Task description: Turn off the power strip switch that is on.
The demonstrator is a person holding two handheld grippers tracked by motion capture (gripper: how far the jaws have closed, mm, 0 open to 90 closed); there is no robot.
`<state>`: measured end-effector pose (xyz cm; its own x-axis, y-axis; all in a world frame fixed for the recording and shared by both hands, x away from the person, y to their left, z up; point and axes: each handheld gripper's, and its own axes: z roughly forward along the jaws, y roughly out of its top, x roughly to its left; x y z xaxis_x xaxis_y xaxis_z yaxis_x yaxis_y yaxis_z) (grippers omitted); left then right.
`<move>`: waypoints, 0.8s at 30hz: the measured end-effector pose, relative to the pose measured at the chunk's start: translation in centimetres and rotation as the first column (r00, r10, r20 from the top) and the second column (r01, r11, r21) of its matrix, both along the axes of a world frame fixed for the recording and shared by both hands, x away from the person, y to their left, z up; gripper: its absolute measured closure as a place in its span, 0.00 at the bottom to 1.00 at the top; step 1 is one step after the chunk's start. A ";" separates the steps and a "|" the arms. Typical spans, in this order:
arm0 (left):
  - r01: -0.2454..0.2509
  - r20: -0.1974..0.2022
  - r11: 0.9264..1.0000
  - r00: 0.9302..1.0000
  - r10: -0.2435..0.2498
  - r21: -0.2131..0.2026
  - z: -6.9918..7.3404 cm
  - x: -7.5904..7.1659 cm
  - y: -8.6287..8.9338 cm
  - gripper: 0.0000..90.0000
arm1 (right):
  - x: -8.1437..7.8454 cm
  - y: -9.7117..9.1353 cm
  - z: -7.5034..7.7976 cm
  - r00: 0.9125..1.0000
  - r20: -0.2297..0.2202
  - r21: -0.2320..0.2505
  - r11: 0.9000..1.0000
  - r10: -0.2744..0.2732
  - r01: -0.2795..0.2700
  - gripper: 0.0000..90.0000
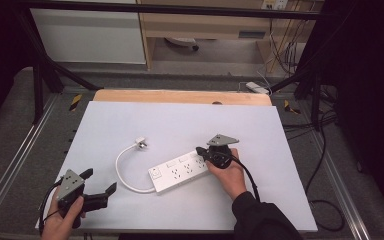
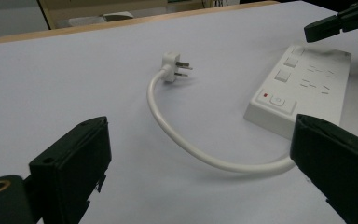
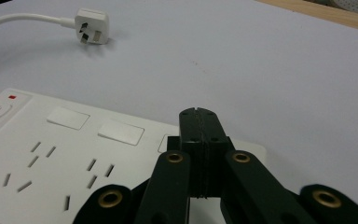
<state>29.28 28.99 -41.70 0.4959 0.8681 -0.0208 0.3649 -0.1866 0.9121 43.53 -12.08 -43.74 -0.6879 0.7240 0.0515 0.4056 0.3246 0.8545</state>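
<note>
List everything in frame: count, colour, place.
power strip: 1, white, centre of the sheet, under the right gripper's tip
cord: 1, white, curving off the strip's left end
plug: 1, white, at the cord's free end, lying on the sheet, prongs bare
sheet: 1, white, covering the table
table: 1, wooden edge showing at the far side
left gripper: 1, black, near left of the sheet, jaws open, nothing between them
right gripper: 1, black, jaws shut, over the strip's right end
hands: 2, one on each gripper
</note>
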 end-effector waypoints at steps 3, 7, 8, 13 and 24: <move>0.000 0.001 1.000 1.000 0.000 0.000 0.0 0.0 0.0 0.06 | 0.5 0.2 -0.1 1.000 -0.004 -0.001 1.000 -0.007 0.007 1.00; 0.000 0.001 1.000 1.000 0.000 0.000 0.0 0.0 0.0 0.06 | 0.9 0.3 -0.4 1.000 -0.012 -0.010 1.000 -0.014 0.014 1.00; 0.000 0.001 1.000 1.000 0.000 0.000 0.0 0.0 0.0 0.06 | 0.9 0.3 -0.5 1.000 -0.016 -0.011 1.000 -0.019 0.018 1.00; 0.001 0.001 1.000 1.000 -0.001 0.000 0.0 0.0 0.0 0.06 | 0.9 0.4 -0.7 1.000 -0.022 -0.016 1.000 -0.017 0.017 1.00; 0.002 0.002 1.000 1.000 -0.002 0.002 0.0 0.0 0.0 0.06 | 0.6 0.8 -0.9 1.000 0.003 -0.029 1.000 -0.005 0.005 1.00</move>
<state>29.27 28.99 -41.67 0.4976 0.8672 -0.0183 0.3627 -0.1888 0.9126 44.14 -11.31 -44.59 -0.6843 0.7287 0.0279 0.4047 0.3477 0.8458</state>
